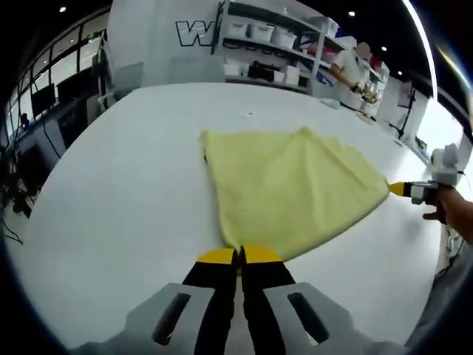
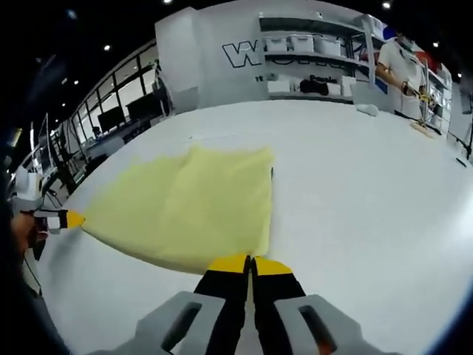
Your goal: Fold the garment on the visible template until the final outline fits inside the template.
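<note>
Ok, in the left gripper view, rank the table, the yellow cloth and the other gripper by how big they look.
1. Table
2. Yellow cloth
3. Right gripper, smallest, though it sits farther from the camera, so its true size is unsure.

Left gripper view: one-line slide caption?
Both grippers, left and right, pinch opposite corners of a yellow cloth on the white table.

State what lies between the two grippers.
The yellow cloth spans the whole stretch: the left gripper pinches one corner, the right gripper the other, in the left gripper view.
</note>
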{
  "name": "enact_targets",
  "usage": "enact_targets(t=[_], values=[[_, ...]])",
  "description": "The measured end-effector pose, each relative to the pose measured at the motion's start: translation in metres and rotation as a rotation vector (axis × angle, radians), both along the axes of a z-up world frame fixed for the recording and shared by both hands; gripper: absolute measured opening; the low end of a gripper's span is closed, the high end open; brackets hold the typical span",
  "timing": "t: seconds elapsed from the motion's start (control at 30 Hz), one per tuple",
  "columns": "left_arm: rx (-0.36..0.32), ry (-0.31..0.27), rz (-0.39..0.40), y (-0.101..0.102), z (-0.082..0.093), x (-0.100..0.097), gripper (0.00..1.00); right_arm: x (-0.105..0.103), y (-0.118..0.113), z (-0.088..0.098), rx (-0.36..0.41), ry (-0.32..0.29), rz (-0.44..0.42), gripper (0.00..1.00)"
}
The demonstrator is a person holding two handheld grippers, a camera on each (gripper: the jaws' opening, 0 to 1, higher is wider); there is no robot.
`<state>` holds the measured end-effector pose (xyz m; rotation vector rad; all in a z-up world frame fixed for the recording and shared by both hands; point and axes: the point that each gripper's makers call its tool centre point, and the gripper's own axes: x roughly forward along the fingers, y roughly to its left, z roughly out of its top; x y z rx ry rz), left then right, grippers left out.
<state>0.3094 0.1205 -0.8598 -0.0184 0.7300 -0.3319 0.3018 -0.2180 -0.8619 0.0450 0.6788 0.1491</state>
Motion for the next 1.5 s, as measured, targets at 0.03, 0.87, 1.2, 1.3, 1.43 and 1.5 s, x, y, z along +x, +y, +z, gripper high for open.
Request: enact_targets(t=[0.03, 0.87, 1.2, 1.3, 1.43, 1.5], values=[[0.002, -0.001, -0.002, 0.000, 0.000, 0.000, 0.00, 0.000, 0.000, 0.000, -0.010, 0.003, 0.006, 0.00], [0.090, 0.064, -0.065, 0.005, 0.001, -0.066, 0.00, -0.074, 0.010, -0.003, -0.104, 0.188, 0.111, 0.00], [0.109, 0.079, -0.073, 0.008, 0.000, -0.086, 0.00, -0.096, 0.011, -0.003, -0.101, 0.218, 0.115, 0.00], [0.119, 0.073, -0.080, 0.008, 0.000, -0.088, 0.00, -0.100, 0.012, -0.003, -0.100, 0.223, 0.115, 0.00], [0.113, 0.057, -0.074, 0.008, -0.001, -0.085, 0.00, -0.099, 0.011, -0.005, -0.079, 0.217, 0.099, 0.00], [0.122, 0.052, -0.076, 0.008, -0.001, -0.085, 0.00, -0.099, 0.011, -0.005, -0.075, 0.214, 0.096, 0.00]])
